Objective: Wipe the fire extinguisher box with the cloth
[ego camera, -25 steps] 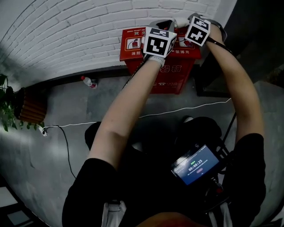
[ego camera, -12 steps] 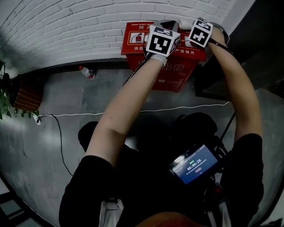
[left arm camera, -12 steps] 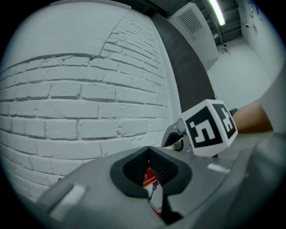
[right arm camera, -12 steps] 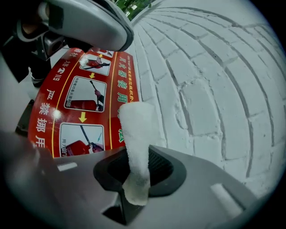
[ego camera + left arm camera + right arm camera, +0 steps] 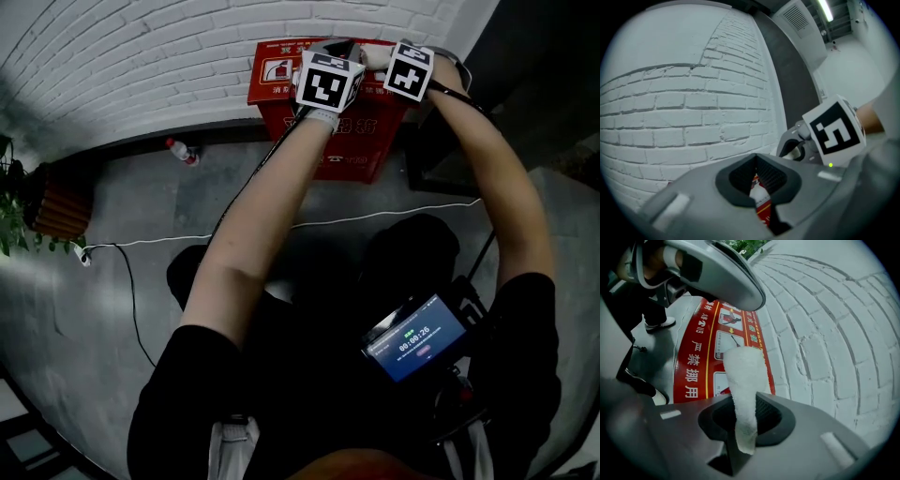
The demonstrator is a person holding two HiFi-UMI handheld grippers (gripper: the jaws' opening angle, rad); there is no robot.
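The red fire extinguisher box (image 5: pixel 328 141) stands against the white brick wall, and both grippers are held over its top. My right gripper (image 5: pixel 380 54) is shut on a white cloth (image 5: pixel 744 376), which hangs over the box's red top (image 5: pixel 701 357) with its printed labels. My left gripper (image 5: pixel 339 49) is just left of the right one, above the box. Its jaws are closed to a thin slit with nothing in them, and the box label (image 5: pixel 761 206) shows through. The right gripper (image 5: pixel 799 145) appears beside it in the left gripper view.
A plastic bottle (image 5: pixel 183 150) lies on the grey floor left of the box. A white cable (image 5: pixel 375 223) runs across the floor in front. A plant (image 5: pixel 14 211) stands at far left. A dark frame (image 5: pixel 450 159) is right of the box. The brick wall (image 5: pixel 141 66) is behind.
Both grippers stay over the box top with the cloth held; only the head view has shifted a little.
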